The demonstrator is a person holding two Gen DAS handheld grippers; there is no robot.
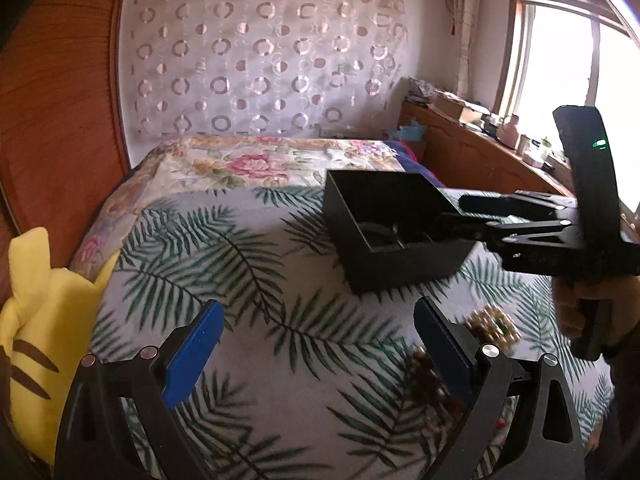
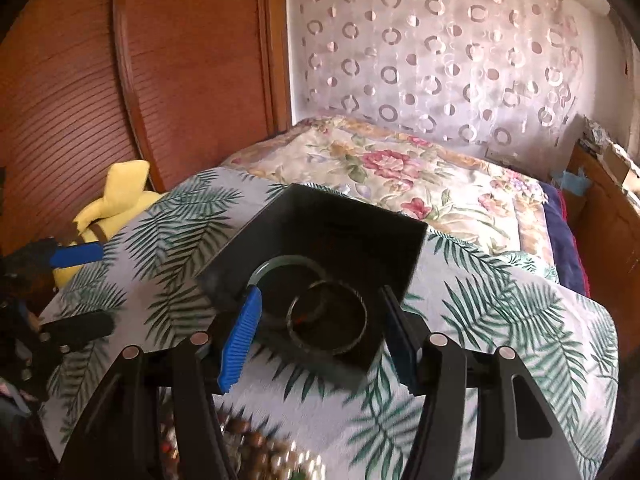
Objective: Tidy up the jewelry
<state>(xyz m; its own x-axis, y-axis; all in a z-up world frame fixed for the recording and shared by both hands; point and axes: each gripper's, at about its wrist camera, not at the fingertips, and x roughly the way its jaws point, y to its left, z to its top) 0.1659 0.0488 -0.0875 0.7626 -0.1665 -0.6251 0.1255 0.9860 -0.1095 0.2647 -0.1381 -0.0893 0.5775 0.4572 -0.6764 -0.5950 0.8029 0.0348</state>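
Observation:
A black open box (image 1: 400,264) (image 2: 316,216) stands on the palm-leaf cloth (image 1: 280,280). Two bangles lie inside it, a pale green one (image 2: 280,262) and a dark one (image 2: 340,346). My right gripper (image 2: 320,332) (image 1: 464,212) reaches over the box's near corner. Its blue fingers (image 2: 240,340) stand either side of the dark bangle, apart from it and open. My left gripper (image 1: 316,344) (image 2: 80,292) hovers open over the cloth, left of the box, with nothing between its fingers. Beaded bracelets (image 1: 494,328) (image 2: 272,452) lie on the cloth by its right finger; a darker beaded strand (image 1: 424,376) is partly hidden behind that finger.
A yellow plush toy (image 1: 40,320) (image 2: 116,200) sits at the cloth's left edge, against a wooden panel (image 1: 60,120). A floral quilt (image 1: 260,160) lies behind the box. A cluttered wooden cabinet (image 1: 480,152) runs under the window at the right. A hand (image 1: 576,304) holds the right gripper's handle.

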